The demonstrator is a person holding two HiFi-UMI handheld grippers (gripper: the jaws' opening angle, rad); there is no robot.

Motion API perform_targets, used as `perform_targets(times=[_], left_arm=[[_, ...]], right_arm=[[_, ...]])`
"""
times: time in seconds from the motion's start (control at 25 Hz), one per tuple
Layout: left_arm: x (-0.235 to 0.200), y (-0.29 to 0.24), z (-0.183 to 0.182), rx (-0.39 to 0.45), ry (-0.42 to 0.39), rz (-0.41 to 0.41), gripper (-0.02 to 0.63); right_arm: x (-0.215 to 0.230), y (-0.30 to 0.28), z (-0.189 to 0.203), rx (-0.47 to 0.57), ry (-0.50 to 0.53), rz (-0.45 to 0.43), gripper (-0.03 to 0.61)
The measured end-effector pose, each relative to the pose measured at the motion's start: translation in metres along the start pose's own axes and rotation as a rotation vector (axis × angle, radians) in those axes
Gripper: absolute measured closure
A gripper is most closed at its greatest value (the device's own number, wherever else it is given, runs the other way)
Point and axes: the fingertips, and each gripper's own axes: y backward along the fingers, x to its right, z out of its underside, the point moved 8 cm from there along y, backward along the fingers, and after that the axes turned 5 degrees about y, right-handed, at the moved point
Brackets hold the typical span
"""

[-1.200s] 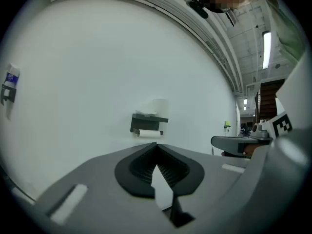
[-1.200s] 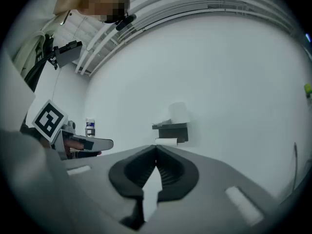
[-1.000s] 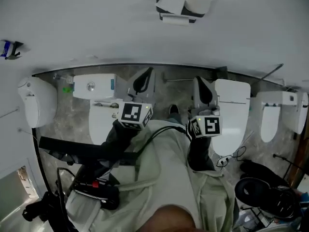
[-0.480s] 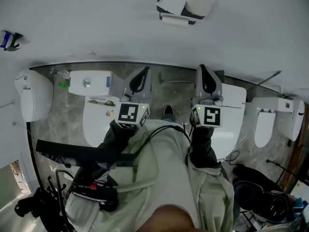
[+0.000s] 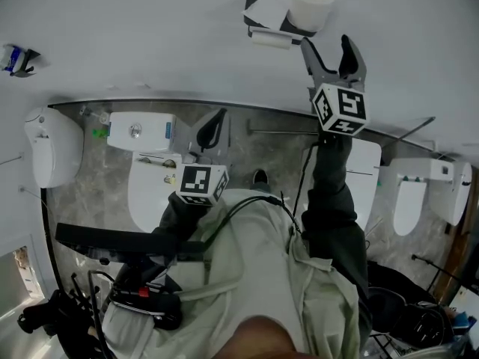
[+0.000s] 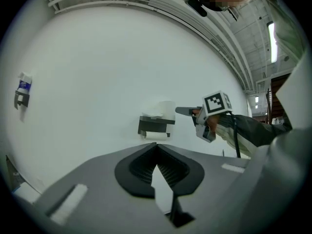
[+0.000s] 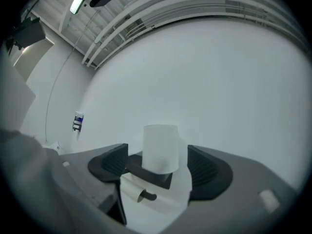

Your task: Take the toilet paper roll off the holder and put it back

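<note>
A white toilet paper roll (image 5: 310, 2) stands upright on the dark shelf of the wall holder (image 5: 263, 15); a second roll (image 5: 271, 40) hangs on the bar below it. My right gripper (image 5: 328, 45) is raised just below and right of the holder, and its jaws have just been opening, with nothing held. In the right gripper view the upright roll (image 7: 161, 147) shows ahead between the spread pads (image 7: 111, 163), untouched. My left gripper (image 5: 213, 126) stays low, shut and empty. The left gripper view shows the holder (image 6: 156, 126) and the right gripper (image 6: 183, 112) beside it.
The plain white wall carries a small blue-labelled fitting (image 5: 15, 57) at the left. Below are a white wall unit (image 5: 52, 152), two toilets (image 5: 150, 185) (image 5: 368, 178) and a smaller bowl (image 5: 400, 200) on a marbled floor. Dark gear lies at the bottom right (image 5: 404, 313).
My right gripper has risen from waist height up to the holder and gone from shut to open. The left gripper has hardly moved.
</note>
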Motion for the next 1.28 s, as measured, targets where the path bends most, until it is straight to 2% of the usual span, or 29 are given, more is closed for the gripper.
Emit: perform_targets(times=[0.24,0.44,0.6,0.76,0.96,1.16,1.28], left_arm=[[-0.007,0.003,0.0,-0.003,0.0,-0.016,0.607],[-0.013,0.005,-0.002,-0.001,0.0,-0.026,0.607],[-0.016,0.004,-0.003,-0.004,0.004,-0.034,0.607],[-0.018,0.003,-0.002,-0.007,0.007,-0.045,0.607],[-0.022,0.005,-0.005,0.004,0.007,-0.061,0.607],[-0.029,0.009,-0.008,0.019,0.01,-0.09,0.607],[-0.034,0.01,-0.008,0.024,0.013,-0.1,0.607]], right_arm=[[0.012,-0.062,-0.008,-0.079,0.003,-0.027,0.135],[0.012,-0.09,0.001,-0.137,-0.011,-0.042,0.132],[0.007,-0.116,0.004,-0.182,0.056,-0.054,0.132],[0.004,-0.12,0.005,-0.135,0.066,-0.055,0.132],[0.003,-0.121,0.004,-0.131,0.061,-0.052,0.132],[0.009,-0.091,-0.025,0.031,0.01,-0.014,0.132],[0.0,-0.059,-0.038,0.057,0.02,-0.024,0.132]])
